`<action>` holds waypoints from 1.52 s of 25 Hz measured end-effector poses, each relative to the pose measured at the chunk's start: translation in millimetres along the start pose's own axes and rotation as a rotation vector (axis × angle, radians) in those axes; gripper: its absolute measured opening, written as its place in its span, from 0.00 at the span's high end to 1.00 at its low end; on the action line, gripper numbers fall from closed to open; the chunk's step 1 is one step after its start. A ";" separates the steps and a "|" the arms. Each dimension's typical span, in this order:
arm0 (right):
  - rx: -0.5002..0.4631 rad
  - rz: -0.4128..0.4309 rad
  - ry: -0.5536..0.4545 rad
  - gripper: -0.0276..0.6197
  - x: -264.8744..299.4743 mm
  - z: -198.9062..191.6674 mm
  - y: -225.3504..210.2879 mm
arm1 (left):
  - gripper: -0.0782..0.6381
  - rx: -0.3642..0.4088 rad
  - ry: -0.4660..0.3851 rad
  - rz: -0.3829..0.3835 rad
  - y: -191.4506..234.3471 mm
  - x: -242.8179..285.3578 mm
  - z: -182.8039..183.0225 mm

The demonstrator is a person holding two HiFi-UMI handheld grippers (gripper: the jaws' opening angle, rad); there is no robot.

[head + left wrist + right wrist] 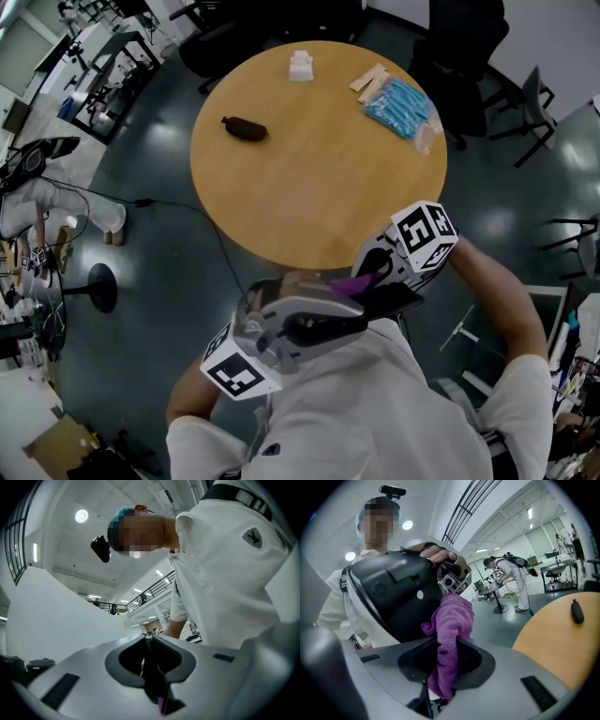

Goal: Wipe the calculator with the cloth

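The left claw (149, 641) is clamping the calculator (398, 300) — a thin, dark, flat slab, showing edge-on between the jaws in the left gripper view. The right claw (443, 644) is gripping the cloth (451, 618), a purple, nappy fold. Both are being held in the air before the person's torso, just off the round surface (319, 187). The calculator's long axis is running from the left claw toward the right claw — the cloth is sitting just beside it, contact unconfirmed.
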State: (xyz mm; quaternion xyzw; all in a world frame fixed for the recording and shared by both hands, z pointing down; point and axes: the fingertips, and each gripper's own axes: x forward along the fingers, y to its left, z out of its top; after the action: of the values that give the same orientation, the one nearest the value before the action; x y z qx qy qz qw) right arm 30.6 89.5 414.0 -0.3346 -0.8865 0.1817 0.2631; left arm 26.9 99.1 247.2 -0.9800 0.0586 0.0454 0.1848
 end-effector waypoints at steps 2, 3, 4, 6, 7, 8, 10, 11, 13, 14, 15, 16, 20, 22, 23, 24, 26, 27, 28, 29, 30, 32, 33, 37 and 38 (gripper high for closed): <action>0.011 -0.009 0.019 0.82 4.9 -10.1 -3.5 | 0.83 0.001 -0.004 0.014 3.7 -1.6 1.1; 0.016 -0.018 0.027 0.82 6.7 -15.1 -6.0 | 0.83 0.000 -0.004 0.022 5.8 -2.6 0.7; 0.023 -0.032 0.030 0.82 7.7 -19.5 -9.3 | 0.83 -0.003 -0.001 0.029 8.2 -3.5 -0.5; 0.038 -0.074 0.017 0.82 6.3 -26.0 -18.4 | 0.83 -0.017 0.008 0.043 14.7 -5.1 -5.1; 0.045 -0.105 0.003 0.82 4.0 -28.6 -24.3 | 0.83 -0.032 0.011 0.055 18.9 -6.3 -8.9; 0.052 -0.140 -0.014 0.82 0.9 -31.4 -30.9 | 0.83 -0.054 0.013 0.073 23.6 -8.3 -14.3; 0.069 -0.224 -0.052 0.82 -7.7 -38.9 -45.4 | 0.83 -0.111 0.021 0.125 34.2 -14.3 -29.0; 0.081 -0.272 -0.072 0.82 -13.4 -43.6 -53.2 | 0.83 -0.142 0.028 0.156 39.6 -18.1 -38.2; 0.112 -0.390 -0.118 0.82 -27.7 -55.6 -70.7 | 0.83 -0.212 0.039 0.229 50.7 -27.3 -58.4; 0.132 -0.460 -0.141 0.82 -36.2 -63.2 -80.7 | 0.83 -0.255 0.038 0.270 56.5 -32.5 -69.3; 0.156 -0.538 -0.164 0.82 -45.7 -71.8 -91.5 | 0.83 -0.302 0.032 0.314 62.5 -37.8 -81.0; 0.184 -0.624 -0.188 0.82 -56.1 -81.5 -102.7 | 0.83 -0.353 0.018 0.362 69.0 -43.4 -93.7; 0.335 -1.018 -0.249 0.82 -101.8 -133.2 -145.0 | 0.83 -0.567 -0.054 0.572 91.0 -67.3 -160.8; 0.429 -1.179 -0.242 0.82 -117.8 -164.3 -159.0 | 0.83 -0.679 -0.045 0.660 92.8 -77.0 -203.5; 0.477 -1.239 -0.227 0.82 -122.3 -180.1 -164.2 | 0.83 -0.727 -0.032 0.697 91.6 -80.8 -225.7; 0.526 -1.286 -0.204 0.82 -124.7 -195.5 -169.1 | 0.83 -0.769 -0.014 0.727 89.7 -83.9 -248.5; 0.615 -1.354 -0.148 0.82 -125.6 -224.3 -179.2 | 0.83 -0.851 0.017 0.779 84.8 -89.7 -295.8; 0.654 -1.379 -0.123 0.82 -124.5 -237.2 -184.0 | 0.83 -0.896 0.026 0.806 81.9 -93.0 -318.8; 0.689 -1.399 -0.103 0.82 -122.6 -248.9 -188.1 | 0.83 -0.943 0.032 0.836 78.3 -96.6 -340.7; 0.717 -1.416 -0.085 0.82 -120.5 -258.9 -191.4 | 0.83 -0.986 0.038 0.866 73.7 -100.2 -361.4; 0.736 -1.431 -0.066 0.82 -118.7 -266.9 -194.1 | 0.83 -1.022 0.047 0.894 68.7 -103.7 -380.2; 0.752 -1.459 -0.036 0.82 -117.7 -277.2 -199.8 | 0.83 -1.080 0.066 0.940 60.1 -109.4 -412.4; 0.754 -1.470 -0.029 0.82 -118.6 -280.4 -203.0 | 0.83 -1.104 0.073 0.960 57.2 -111.5 -426.1; 0.772 -1.499 -0.007 0.82 -120.0 -294.1 -212.1 | 0.83 -1.152 0.136 1.012 46.2 -117.9 -470.4; 0.782 -1.504 0.006 0.82 -119.4 -298.1 -212.9 | 0.83 -1.156 0.159 1.017 43.6 -118.9 -478.4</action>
State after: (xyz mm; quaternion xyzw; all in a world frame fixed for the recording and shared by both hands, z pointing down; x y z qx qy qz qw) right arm 176.1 -100.3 716.0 0.4589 -0.7455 0.2510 0.4131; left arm -64.3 -105.3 688.5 -0.7738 0.4813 0.0774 -0.4045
